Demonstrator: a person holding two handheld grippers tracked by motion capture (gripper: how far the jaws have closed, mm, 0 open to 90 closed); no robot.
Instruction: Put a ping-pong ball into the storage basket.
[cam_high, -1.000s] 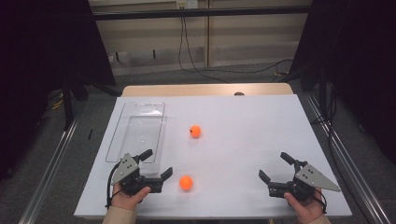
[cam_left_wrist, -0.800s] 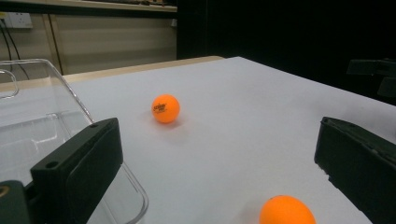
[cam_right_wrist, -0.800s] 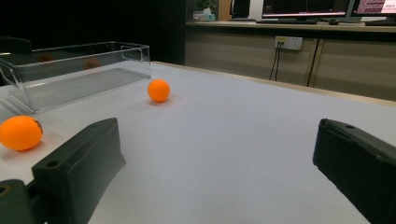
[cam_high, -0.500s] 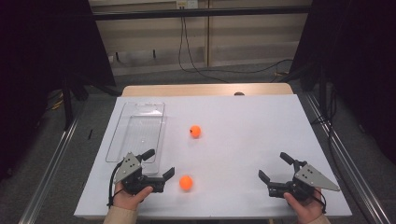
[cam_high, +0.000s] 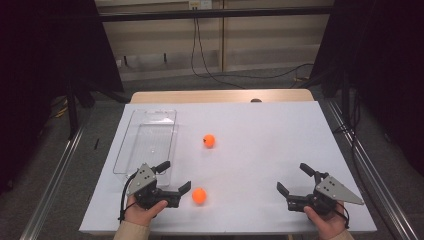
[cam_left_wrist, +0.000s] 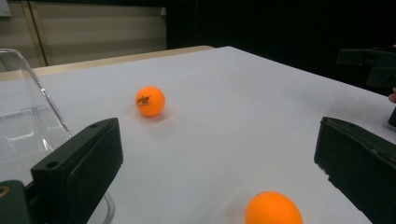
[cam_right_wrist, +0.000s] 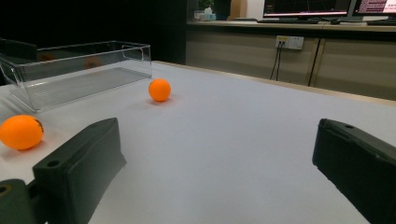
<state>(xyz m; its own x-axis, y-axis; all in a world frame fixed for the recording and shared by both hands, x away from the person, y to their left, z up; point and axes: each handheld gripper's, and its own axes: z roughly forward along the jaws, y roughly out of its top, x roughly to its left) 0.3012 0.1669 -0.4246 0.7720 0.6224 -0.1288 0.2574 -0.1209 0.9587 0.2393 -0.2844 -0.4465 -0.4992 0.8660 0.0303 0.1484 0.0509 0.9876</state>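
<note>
Two orange balls lie on the white table. The near ball rests just right of my left gripper, whose jaws stand open with nothing between them. The far ball sits near the table's middle, beside the clear plastic tray. My right gripper is open at the front right, held in a hand, well apart from both balls.
The clear tray stands empty at the table's left, its corner close to the left gripper. A wooden strip edges the table's far side. Metal rails run along the floor on both sides.
The left gripper has shifted slightly nearer the front ball. The balls, the tray and the right gripper stay where they were.
</note>
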